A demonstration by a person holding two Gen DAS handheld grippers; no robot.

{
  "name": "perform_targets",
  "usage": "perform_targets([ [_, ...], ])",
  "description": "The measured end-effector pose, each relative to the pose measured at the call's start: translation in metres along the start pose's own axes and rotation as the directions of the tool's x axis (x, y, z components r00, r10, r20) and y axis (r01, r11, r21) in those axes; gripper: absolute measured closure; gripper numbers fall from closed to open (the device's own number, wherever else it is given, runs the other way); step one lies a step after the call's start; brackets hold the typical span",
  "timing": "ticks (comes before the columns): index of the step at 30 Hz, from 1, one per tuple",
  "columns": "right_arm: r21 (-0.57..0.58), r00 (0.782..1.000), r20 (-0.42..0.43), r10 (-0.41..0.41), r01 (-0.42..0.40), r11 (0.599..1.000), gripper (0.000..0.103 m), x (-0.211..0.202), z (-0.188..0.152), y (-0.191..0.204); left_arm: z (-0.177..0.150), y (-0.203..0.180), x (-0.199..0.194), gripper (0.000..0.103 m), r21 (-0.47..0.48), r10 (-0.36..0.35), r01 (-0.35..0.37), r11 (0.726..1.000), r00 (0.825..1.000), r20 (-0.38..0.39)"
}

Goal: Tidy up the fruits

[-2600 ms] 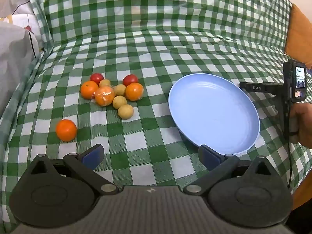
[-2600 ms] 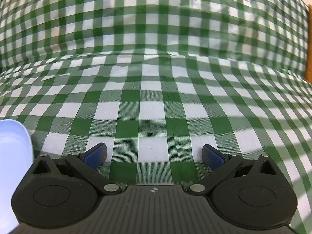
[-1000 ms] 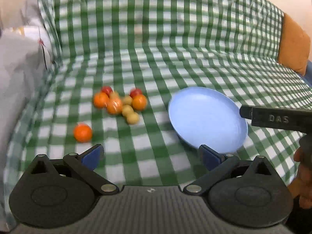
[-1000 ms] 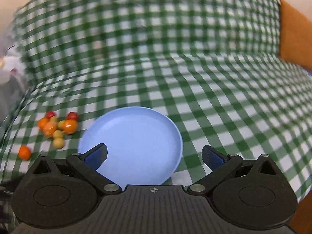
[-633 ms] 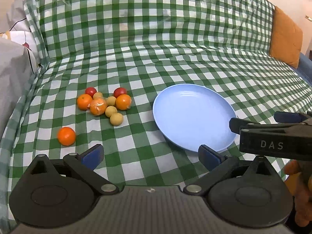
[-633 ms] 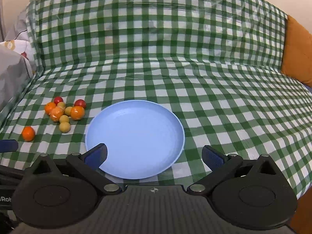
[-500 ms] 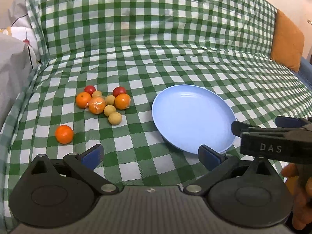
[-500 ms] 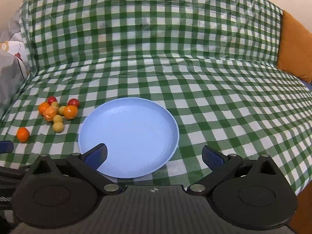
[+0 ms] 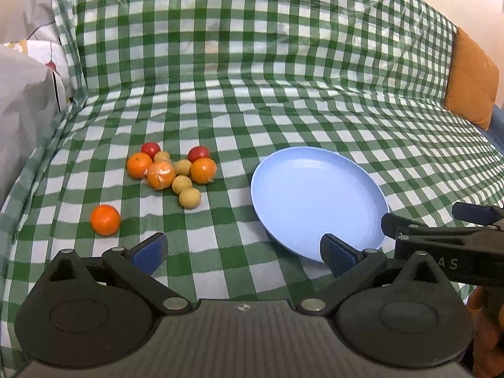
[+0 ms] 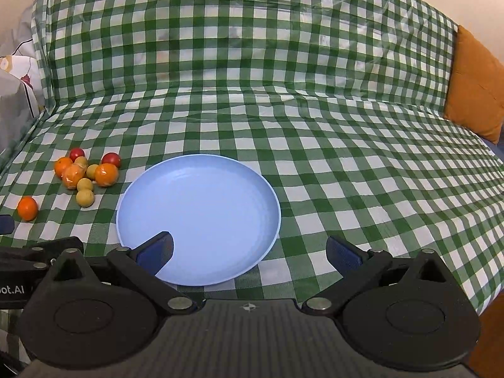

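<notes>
- Both cameras are showing a wider scene than a few seconds ago: the right wrist view, which was filled by checked cloth alone, is now taking in the blue plate (image 10: 201,208) and the fruit, and the right gripper (image 9: 441,236) is now lying low at 4 o'clock in the left view instead of standing upright.
- The left gripper (image 9: 242,252) is hovering over the green checked cloth (image 9: 283,110) with its fingers spread wide and nothing between them.
- The right gripper (image 10: 249,253) is likewise standing wide apart and empty, its left finger (image 10: 156,250) overlapping the near rim of the plate in the picture.
- The plate is sitting empty on the cloth, at 2 o'clock from the left gripper.
- A cluster of fruit (image 9: 171,170) is lying at 11 o'clock from the left gripper: oranges, two red ones at the back, pale yellow ones in front, one orange seemingly wrapped in clear film.
- A lone orange (image 9: 105,220) is resting apart from the cluster, nearer the left gripper.
- An orange cushion (image 10: 475,94) is sitting at the far right.
</notes>
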State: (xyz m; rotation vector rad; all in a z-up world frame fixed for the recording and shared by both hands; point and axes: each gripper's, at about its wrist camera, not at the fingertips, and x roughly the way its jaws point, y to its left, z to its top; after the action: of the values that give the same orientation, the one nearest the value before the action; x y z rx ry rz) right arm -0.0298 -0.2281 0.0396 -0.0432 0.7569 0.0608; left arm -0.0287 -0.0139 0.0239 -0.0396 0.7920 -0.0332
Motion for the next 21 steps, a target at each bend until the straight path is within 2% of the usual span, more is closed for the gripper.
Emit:
perform_targets([
  [11, 0.004, 1.0, -0.001, 0.001, -0.001, 1.0, 0.001, 0.0, -0.001, -0.001, -0.003, -0.008, -0.006, 0.0, 0.02, -0.037, 0.036, 0.999, 0.996, 0.075],
  [15, 0.001, 1.0, 0.01, -0.008, 0.008, 1.0, 0.003, 0.001, -0.001, 0.0, -0.004, -0.01, -0.011, 0.0, 0.032, -0.027, 0.023, 0.999, 0.99, 0.14],
  [21, 0.013, 0.999, 0.04, -0.012, 0.012, 1.0, 0.005, -0.001, 0.0, 0.0, -0.002, -0.01, -0.008, 0.001, 0.023, -0.068, 0.066, 0.998, 0.993, 0.101],
])
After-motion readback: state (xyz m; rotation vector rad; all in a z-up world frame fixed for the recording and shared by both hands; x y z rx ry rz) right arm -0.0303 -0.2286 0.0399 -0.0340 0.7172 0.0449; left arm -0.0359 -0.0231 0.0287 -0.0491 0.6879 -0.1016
